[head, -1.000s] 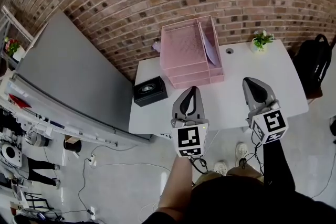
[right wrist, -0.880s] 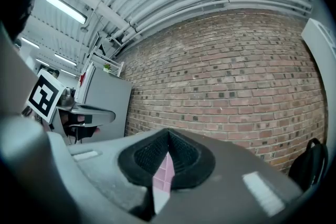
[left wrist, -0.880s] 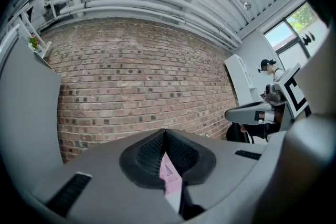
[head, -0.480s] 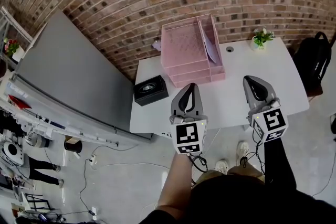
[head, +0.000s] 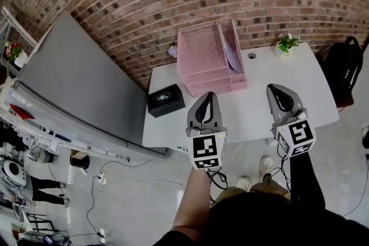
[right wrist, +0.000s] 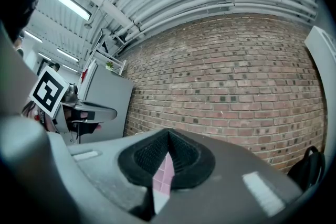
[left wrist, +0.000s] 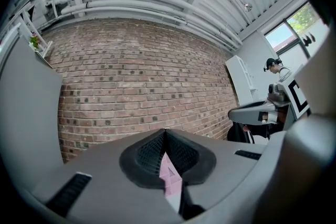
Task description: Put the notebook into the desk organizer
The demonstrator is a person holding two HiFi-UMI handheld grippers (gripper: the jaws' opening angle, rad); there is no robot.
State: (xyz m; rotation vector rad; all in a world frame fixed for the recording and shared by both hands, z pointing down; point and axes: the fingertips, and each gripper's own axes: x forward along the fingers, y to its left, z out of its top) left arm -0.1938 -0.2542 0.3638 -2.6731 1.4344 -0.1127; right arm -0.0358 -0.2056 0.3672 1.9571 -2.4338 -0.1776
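On table [head: 291, 86], pink organizer [head: 202, 52] with notebook [head: 230, 56]; left gripper [head: 210, 98], right gripper [head: 272, 90]: fingers together.

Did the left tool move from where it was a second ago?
No. The left tool still hovers over the table's near edge, just in front of the pink organizer, as before.
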